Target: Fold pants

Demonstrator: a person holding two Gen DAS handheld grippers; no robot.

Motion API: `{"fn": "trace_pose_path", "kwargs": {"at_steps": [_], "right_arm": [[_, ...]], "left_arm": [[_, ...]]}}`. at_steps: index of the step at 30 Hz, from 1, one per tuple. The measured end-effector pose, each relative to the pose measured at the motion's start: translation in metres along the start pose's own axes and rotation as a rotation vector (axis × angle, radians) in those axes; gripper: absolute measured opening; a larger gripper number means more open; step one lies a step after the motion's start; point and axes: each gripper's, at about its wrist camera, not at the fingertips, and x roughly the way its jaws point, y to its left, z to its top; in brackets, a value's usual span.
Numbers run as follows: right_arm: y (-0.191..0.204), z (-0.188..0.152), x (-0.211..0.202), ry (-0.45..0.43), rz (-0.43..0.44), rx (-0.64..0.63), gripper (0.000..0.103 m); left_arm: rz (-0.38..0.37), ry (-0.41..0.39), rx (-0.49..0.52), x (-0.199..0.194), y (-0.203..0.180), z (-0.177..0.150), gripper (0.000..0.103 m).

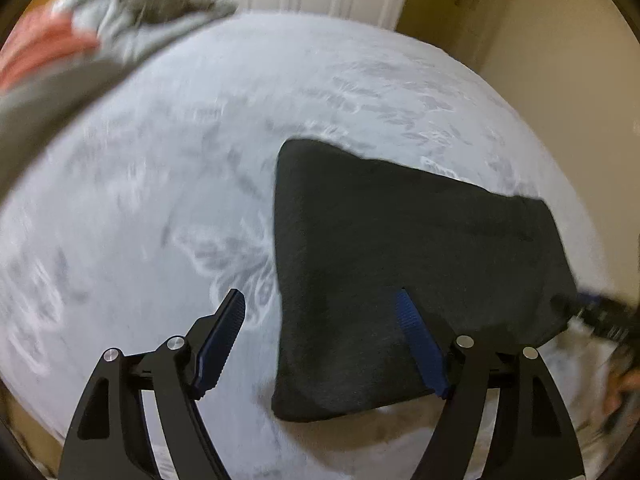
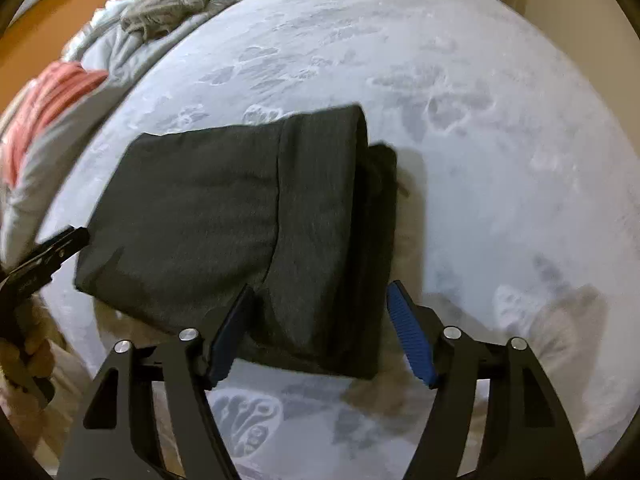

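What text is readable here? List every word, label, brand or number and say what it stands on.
No text can be read in either view.
Other gripper's body, seen from the left wrist: faint light marks, too blurred to read.
Other gripper's body, seen from the right wrist: faint marks, too small and blurred to read.
Pants: no label or print shows.
Bedspread: leaf and butterfly pattern only, no words.

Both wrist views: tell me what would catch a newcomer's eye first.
The dark pants stand out first, folded into a thick block in the middle of the pale patterned bedspread. Next come the two open grippers, left and right, each hovering at the near edge of the pants with nothing held. At the far left of the bed lies a heap of grey clothes beside something pink.
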Motion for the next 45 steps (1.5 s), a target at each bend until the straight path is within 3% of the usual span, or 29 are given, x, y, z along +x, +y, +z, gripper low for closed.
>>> {"fn": "trace_pose_path", "kwargs": {"at_steps": [4, 6, 8, 9, 10, 15, 17, 19, 21, 23, 24, 25, 26, 27, 28, 32, 34, 36, 37, 39, 40, 41, 42, 45], "right_arm": [[0.011, -0.001, -0.029, -0.073, 0.023, -0.034, 0.019], [0.015, -0.001, -0.05, -0.117, 0.071, -0.038, 0.016], [0.008, -0.006, -0.036, -0.052, 0.036, -0.039, 0.017], [0.003, -0.01, -0.018, 0.008, -0.039, -0.044, 0.024], [-0.001, -0.011, -0.01, 0.015, -0.076, -0.028, 0.043], [-0.008, -0.001, -0.039, -0.092, -0.065, 0.032, 0.085], [-0.014, 0.002, -0.035, -0.093, -0.028, 0.079, 0.09], [-0.024, 0.005, -0.015, -0.027, 0.035, 0.148, 0.091], [-0.031, 0.0, 0.012, 0.053, 0.089, 0.219, 0.09], [-0.027, -0.002, 0.018, 0.018, 0.088, 0.217, 0.091], [-0.022, -0.001, 0.017, 0.006, 0.093, 0.185, 0.075], [-0.018, 0.001, 0.016, -0.004, 0.145, 0.169, 0.039], [-0.019, 0.003, 0.015, -0.024, 0.173, 0.188, 0.036], [-0.016, 0.004, 0.011, -0.035, 0.175, 0.181, 0.03], [-0.012, 0.004, 0.002, -0.045, 0.176, 0.166, 0.028], [0.004, -0.02, -0.045, -0.059, 0.266, 0.129, 0.027], [-0.002, -0.043, -0.048, -0.043, 0.276, 0.158, 0.03], [-0.012, -0.063, -0.029, 0.017, 0.211, 0.199, 0.038], [-0.016, -0.067, -0.018, 0.046, 0.179, 0.227, 0.049], [-0.019, -0.068, -0.012, 0.048, 0.229, 0.27, 0.062], [-0.018, -0.065, -0.01, 0.047, 0.238, 0.261, 0.07], [-0.017, -0.063, -0.008, 0.042, 0.24, 0.255, 0.073], [-0.016, -0.062, -0.004, 0.043, 0.234, 0.263, 0.074], [-0.006, -0.058, -0.002, 0.031, 0.207, 0.243, 0.079]], "left_arm": [[-0.02, 0.033, -0.079, 0.005, 0.014, 0.002, 0.075], [-0.024, 0.012, -0.068, 0.0, 0.011, 0.003, 0.075], [-0.011, -0.005, -0.043, -0.002, 0.005, 0.002, 0.075], [-0.006, -0.003, -0.034, -0.001, 0.003, 0.001, 0.075], [-0.007, 0.009, -0.027, 0.002, 0.001, 0.0, 0.075], [-0.085, 0.094, -0.096, 0.017, 0.009, -0.001, 0.083], [-0.142, 0.142, -0.144, 0.027, 0.014, -0.004, 0.084], [-0.168, 0.184, -0.185, 0.038, 0.018, -0.006, 0.085], [-0.178, 0.156, -0.187, 0.037, 0.017, -0.005, 0.085], [-0.227, 0.154, -0.198, 0.038, 0.017, -0.004, 0.082], [-0.242, 0.153, -0.211, 0.039, 0.019, -0.003, 0.081], [-0.255, 0.163, -0.209, 0.04, 0.018, -0.001, 0.066], [-0.256, 0.173, -0.198, 0.04, 0.018, 0.001, 0.041], [-0.241, 0.179, -0.193, 0.039, 0.019, 0.003, 0.036], [-0.266, 0.171, -0.205, 0.033, 0.023, 0.006, 0.02], [-0.4, 0.171, -0.208, -0.005, 0.033, -0.002, 0.017], [-0.413, 0.195, -0.189, -0.009, 0.035, -0.016, 0.019], [-0.347, 0.244, -0.251, 0.003, 0.044, -0.035, 0.025], [-0.33, 0.255, -0.286, 0.009, 0.048, -0.041, 0.035], [-0.353, 0.261, -0.309, 0.015, 0.048, -0.043, 0.046], [-0.369, 0.258, -0.3, 0.015, 0.046, -0.042, 0.059], [-0.397, 0.258, -0.292, 0.016, 0.041, -0.04, 0.075], [-0.411, 0.254, -0.292, 0.016, 0.037, -0.039, 0.08], [-0.397, 0.255, -0.251, 0.023, 0.017, -0.032, 0.08]]}}
